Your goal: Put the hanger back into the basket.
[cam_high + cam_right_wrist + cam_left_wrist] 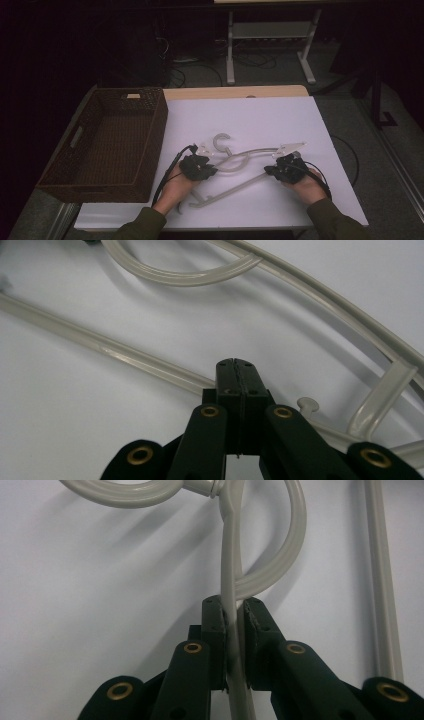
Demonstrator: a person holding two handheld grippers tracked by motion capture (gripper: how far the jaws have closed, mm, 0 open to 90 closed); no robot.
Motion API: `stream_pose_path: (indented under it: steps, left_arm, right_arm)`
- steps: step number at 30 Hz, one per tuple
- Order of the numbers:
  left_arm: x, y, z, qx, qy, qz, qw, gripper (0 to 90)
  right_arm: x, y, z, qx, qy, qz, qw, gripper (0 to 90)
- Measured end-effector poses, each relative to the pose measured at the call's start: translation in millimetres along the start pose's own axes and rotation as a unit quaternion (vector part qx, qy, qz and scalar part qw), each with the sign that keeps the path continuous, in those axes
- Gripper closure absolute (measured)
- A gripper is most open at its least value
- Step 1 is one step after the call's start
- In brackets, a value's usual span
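Two translucent white plastic hangers lie overlapped in the middle of the white table (250, 117). The upper hanger (260, 151) has its hook (221, 140) pointing away from me. The lower hanger (235, 187) lies nearer the front edge. My left gripper (198, 166) is shut on a thin flat arm of a hanger (229, 555), just below that hanger's hook (125, 494). The other hanger's curved hook (285, 555) crosses behind the arm. My right gripper (235, 363) is shut with its jaws pressed together, right over a hanger bar (110, 351) that runs beneath them.
A dark brown wicker basket (150, 135) with nothing visible inside stands on the left part of the table. Bare white surface lies behind and to the right of the hangers. Beyond the table are a white table frame (270, 35) and cables on the floor.
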State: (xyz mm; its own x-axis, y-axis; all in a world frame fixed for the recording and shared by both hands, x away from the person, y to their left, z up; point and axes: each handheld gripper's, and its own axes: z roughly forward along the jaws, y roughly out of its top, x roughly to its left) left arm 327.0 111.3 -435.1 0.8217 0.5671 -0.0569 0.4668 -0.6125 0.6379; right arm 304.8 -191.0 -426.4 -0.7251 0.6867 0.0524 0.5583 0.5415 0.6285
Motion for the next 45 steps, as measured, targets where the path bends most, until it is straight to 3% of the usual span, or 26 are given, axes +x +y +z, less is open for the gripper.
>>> stream_pose_path:
  steps: [7,12,15,17,18,19,20,26,39,45]
  left_arm:
    - [-1.9,1.3,-1.2,-0.002,0.012,0.000,0.9999,82.3]
    - [-2.5,1.8,-2.2,-0.005,0.013,-0.002,0.9999,82.4]
    - [-2.5,2.8,-4.8,-0.006,0.016,0.002,0.9998,82.5]
    - [-2.6,3.5,-5.7,-0.007,0.018,0.003,0.9998,82.5]
    - [-2.4,4.2,-6.9,-0.006,0.019,0.007,0.9998,82.5]
    - [-2.3,4.9,-7.9,-0.006,0.018,0.007,0.9998,82.5]
    - [-2.3,5.7,-9.8,-0.006,0.020,0.008,0.9997,82.6]
    - [-1.7,7.8,-16.2,-0.010,0.022,0.003,0.9997,82.6]
    - [4.0,20.9,-44.3,-0.033,0.024,-0.016,0.9990,82.7]
    - [10.5,31.5,-61.0,-0.037,0.028,-0.022,0.9987,82.7]
  right_arm:
    - [1.2,0.8,-2.0,-0.009,0.004,-0.003,0.9999,89.8]
    - [0.6,1.9,-12.4,-0.045,0.011,0.001,0.9989,87.0]
    - [-0.7,0.8,-17.3,-0.063,0.015,-0.001,0.9979,77.0]
    - [-0.3,0.3,-21.7,-0.082,0.013,0.006,0.9965,63.3]
    - [-0.3,0.3,-21.7,-0.082,0.013,0.006,0.9965,63.3]
    - [0.0,0.0,-24.1,-0.091,0.013,0.011,0.9957,58.1]
    - [0.8,-2.2,-28.7,-0.108,0.009,0.017,0.9940,46.2]
    - [5.8,-11.8,-39.3,-0.140,-0.001,0.035,0.9895,21.4]
    - [8.5,-36.1,-57.4,-0.182,-0.014,0.052,0.9817,11.1]
    - [7.7,-44.1,-62.2,-0.188,-0.019,0.056,0.9804,10.6]
